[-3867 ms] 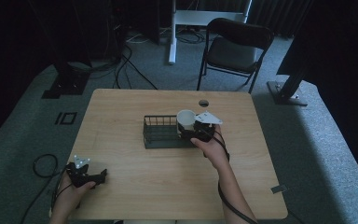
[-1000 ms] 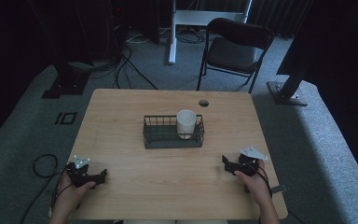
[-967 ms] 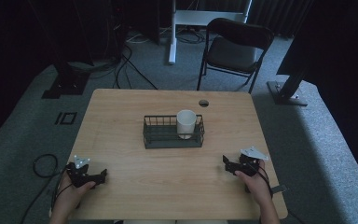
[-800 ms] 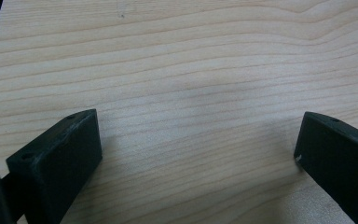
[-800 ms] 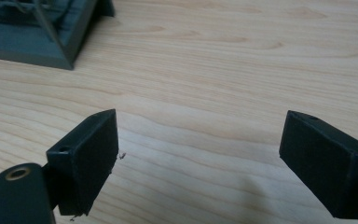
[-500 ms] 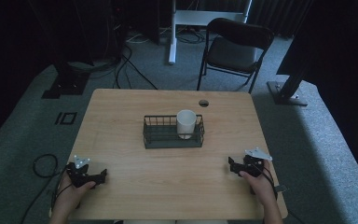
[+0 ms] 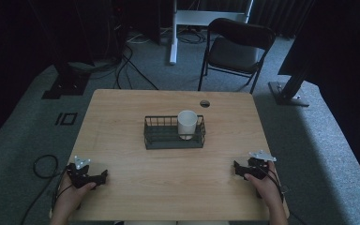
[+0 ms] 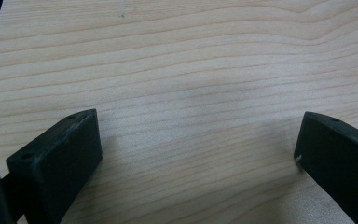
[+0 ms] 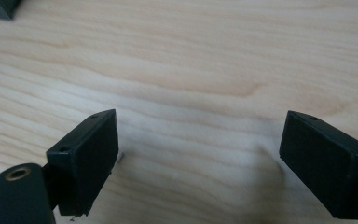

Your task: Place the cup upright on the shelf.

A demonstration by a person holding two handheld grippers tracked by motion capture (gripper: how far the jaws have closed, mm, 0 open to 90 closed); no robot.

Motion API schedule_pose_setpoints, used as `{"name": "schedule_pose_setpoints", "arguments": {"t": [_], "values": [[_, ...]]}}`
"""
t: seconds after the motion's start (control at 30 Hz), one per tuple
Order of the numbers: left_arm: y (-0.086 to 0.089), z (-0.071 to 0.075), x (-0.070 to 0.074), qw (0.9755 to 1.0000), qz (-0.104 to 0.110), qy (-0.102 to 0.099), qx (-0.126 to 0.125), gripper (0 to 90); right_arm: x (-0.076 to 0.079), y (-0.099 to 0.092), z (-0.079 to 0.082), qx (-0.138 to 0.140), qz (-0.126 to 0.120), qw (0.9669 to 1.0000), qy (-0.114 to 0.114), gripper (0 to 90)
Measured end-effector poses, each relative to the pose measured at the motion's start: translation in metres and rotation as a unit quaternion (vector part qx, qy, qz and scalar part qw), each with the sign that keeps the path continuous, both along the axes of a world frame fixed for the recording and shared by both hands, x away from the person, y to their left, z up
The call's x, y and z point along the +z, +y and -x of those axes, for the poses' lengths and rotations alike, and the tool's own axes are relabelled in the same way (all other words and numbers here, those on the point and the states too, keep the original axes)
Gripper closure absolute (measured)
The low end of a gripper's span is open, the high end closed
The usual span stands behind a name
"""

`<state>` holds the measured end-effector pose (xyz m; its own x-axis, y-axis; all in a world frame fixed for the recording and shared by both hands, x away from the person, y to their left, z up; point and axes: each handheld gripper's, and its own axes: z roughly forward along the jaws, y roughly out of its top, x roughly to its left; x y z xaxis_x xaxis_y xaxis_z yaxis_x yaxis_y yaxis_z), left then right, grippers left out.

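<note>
Retreat is what we read in the high view: the right gripper [image 7: 242, 169], at the cup [image 7: 187, 124] 3.9 s ago, has come back to the near table [image 7: 122, 108] edge, leaving the cup upright in the wire basket's [image 7: 173, 141] right end, well ahead and left of it. We judge the placing done. The left gripper [image 7: 93, 177] rests near its own corner; a chair [image 7: 236, 49] stands beyond.

In the left gripper view, jaws gape over bare wood.

In the right gripper view, jaws likewise spread, nothing between; nothing blocks either.
</note>
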<state>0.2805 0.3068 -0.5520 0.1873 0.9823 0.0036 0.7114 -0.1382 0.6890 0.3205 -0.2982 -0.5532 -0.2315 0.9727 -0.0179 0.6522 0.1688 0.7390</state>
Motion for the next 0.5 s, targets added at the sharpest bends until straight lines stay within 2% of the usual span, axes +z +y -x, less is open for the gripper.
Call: {"name": "schedule_pose_setpoints", "arguments": {"t": [0.27, 0.5], "values": [[0.0, 0.0, 0.0, 1.0, 0.0, 0.0, 0.0, 1.0, -0.0007, -0.0023, 0.0032, -0.006, -0.008, 0.9999, 0.012, 11.4], [0.0, 0.0, 0.0, 1.0, 0.0, 0.0, 0.0, 1.0, -0.001, -0.0025, 0.0053, -0.004, -0.009, 0.9999, 0.012, 11.4]]}}
